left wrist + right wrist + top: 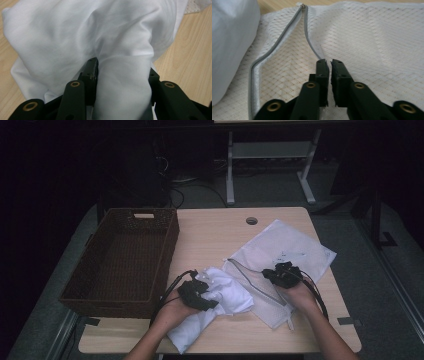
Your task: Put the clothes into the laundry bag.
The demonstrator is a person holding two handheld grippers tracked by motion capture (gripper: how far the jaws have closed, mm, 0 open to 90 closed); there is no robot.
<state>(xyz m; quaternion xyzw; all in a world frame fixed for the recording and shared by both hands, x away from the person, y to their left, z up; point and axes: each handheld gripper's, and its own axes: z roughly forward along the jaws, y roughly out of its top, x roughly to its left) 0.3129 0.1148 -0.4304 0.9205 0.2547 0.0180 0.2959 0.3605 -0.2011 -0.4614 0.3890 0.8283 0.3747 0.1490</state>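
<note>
I have the white garment bunched in my left gripper, jaws clamped on a thick fold, near the front edge of the tabletop beside the wicker basket. My right gripper has its jaws pinched on the zipper edge of the mesh laundry bag, which lies unzipped. I judge this the bagging step: next I lift that edge to widen the mouth, then feed the garment in.
</note>
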